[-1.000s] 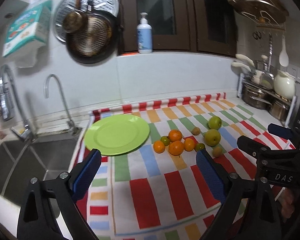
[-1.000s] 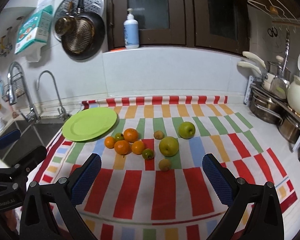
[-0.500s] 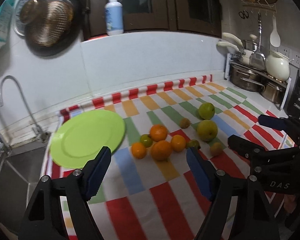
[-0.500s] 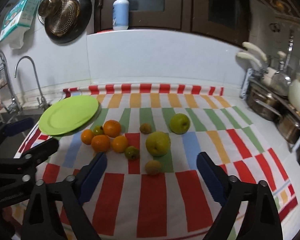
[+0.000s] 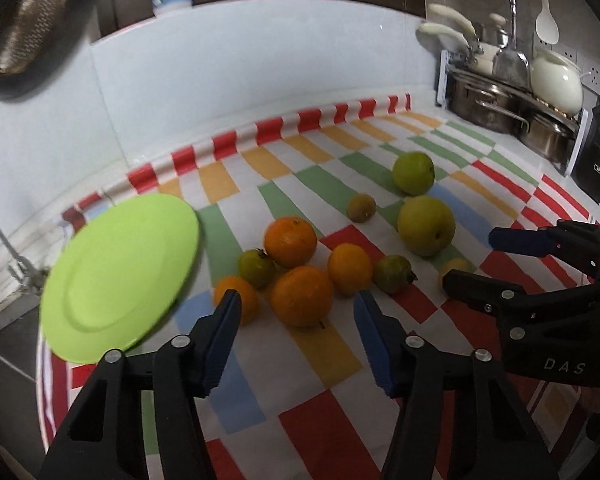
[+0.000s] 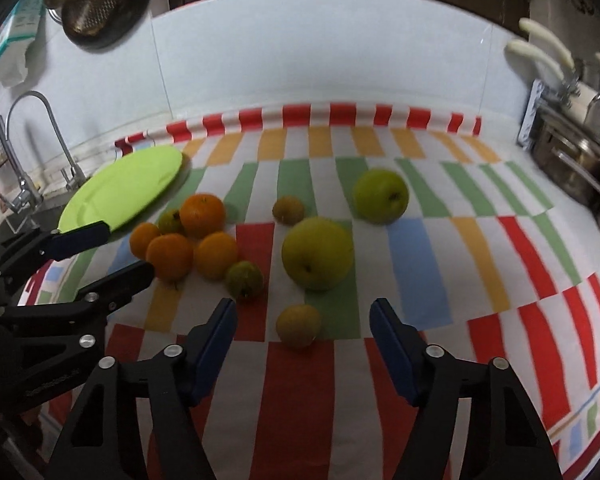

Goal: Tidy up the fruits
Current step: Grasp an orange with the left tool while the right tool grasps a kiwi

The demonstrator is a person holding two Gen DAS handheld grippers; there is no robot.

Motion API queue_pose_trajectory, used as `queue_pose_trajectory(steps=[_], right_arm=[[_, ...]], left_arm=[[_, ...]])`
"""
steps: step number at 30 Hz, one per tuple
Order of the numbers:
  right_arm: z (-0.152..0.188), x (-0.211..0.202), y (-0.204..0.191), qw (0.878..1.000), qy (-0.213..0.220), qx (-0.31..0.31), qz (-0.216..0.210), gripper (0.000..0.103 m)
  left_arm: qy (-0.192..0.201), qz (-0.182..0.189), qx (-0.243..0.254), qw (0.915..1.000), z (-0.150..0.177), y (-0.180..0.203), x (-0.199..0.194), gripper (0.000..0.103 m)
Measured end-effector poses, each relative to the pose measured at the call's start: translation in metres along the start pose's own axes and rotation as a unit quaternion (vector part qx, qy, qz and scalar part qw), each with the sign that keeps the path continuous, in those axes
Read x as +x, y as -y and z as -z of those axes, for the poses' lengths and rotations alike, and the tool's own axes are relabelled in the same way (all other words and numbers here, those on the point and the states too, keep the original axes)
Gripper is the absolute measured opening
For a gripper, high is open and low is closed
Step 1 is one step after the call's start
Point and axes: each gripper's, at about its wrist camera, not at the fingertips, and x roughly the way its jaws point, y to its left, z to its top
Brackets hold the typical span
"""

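So far nothing is sorted: the round lime-green plate point(image 5: 116, 280) sits bare, oranges point(image 5: 301, 296) and yellow-green apples point(image 6: 318, 253) loose beside it; left gripper point(image 5: 296, 300) and right gripper point(image 6: 302, 312) both gape, holding nothing.

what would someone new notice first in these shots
The cluster of oranges and small green fruits in the middle of the striped cloth, right ahead of the open left gripper. Next, the empty lime-green plate at the cloth's left edge by the sink, and two big yellow-green apples in front of the open right gripper.
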Motion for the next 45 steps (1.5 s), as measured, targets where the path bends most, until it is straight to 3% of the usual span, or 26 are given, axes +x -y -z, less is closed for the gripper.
queue_pose_trajectory(steps=[2,23,33,45], right_arm=[[-0.001,0.007,0.001,1.000,-0.011,0.000,-0.006,0.062],[0.003,0.022,0.003,0.999,-0.044,-0.001,-0.027,0.029],[-0.003,0.016,0.000,0.999,-0.033,-0.007,-0.035,0.029],[-0.018,-0.007,-0.011,0.998,0.015,-0.033,-0.050,0.029]], left_arm=[[-0.007,0.004,-0.001,1.0000,-0.001,0.000,0.007,0.048],[-0.018,0.023,-0.005,0.9995,-0.006,-0.003,0.030,0.039],[-0.007,0.027,-0.025,0.9993,-0.005,-0.007,0.021,0.038],[0.025,0.010,-0.055,0.9981,-0.008,-0.014,-0.019,0.038]])
